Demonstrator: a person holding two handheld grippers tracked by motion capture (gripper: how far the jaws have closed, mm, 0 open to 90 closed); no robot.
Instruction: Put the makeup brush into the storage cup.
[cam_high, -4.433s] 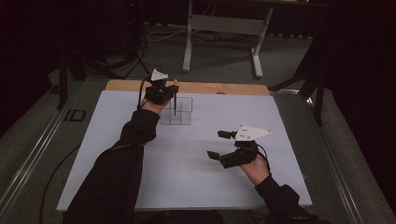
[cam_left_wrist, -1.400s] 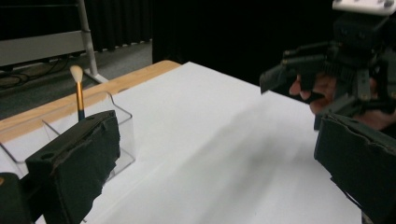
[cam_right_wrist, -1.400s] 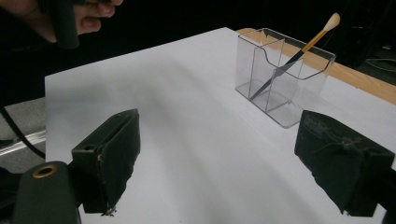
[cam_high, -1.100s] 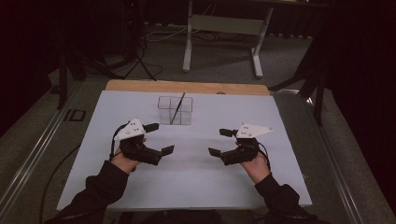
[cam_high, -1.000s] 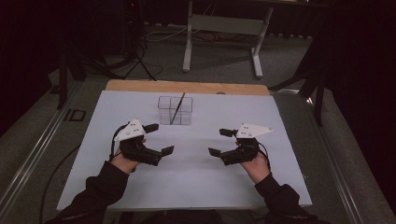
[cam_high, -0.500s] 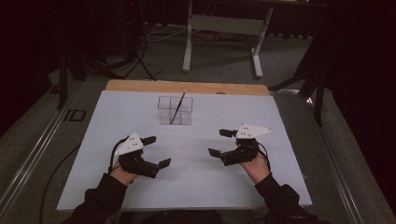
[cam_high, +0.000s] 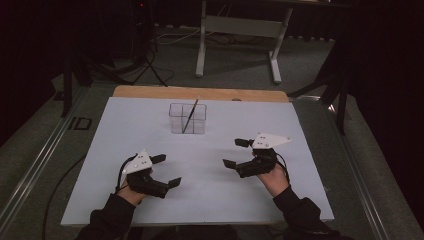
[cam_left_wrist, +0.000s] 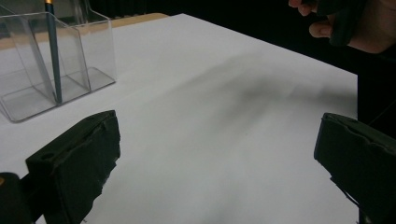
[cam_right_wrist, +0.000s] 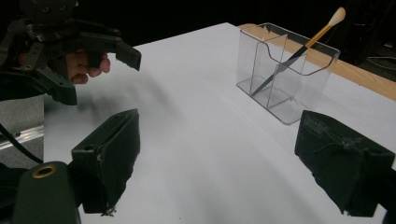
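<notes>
Clear organiser (cam_high: 187, 118) stands on the white worktop (cam_high: 300, 150), toward the far edge, roughly midway between the left and right edges. It is a transparent box split by inner walls into compartments. One brush (cam_high: 190, 115) rests in it, tilted: dark lower end on the floor of a compartment, pale handle tip leaning out over the rim. Right gripper view confirms orange-tan handle, cream tip (cam_right_wrist: 337, 15).

Left gripper (cam_high: 165, 171): near the worktop's near-left corner, fingers spread wide, nothing between them. Left gripper view shows bare white surface between both pads (cam_left_wrist: 79, 161).

Right gripper (cam_high: 237, 152): toward the near-right part of the worktop, fingers also wide apart, empty.

Both grippers well apart from the organiser and from each other. Each held by a hand in a dark sleeve (cam_high: 107, 222).
</notes>
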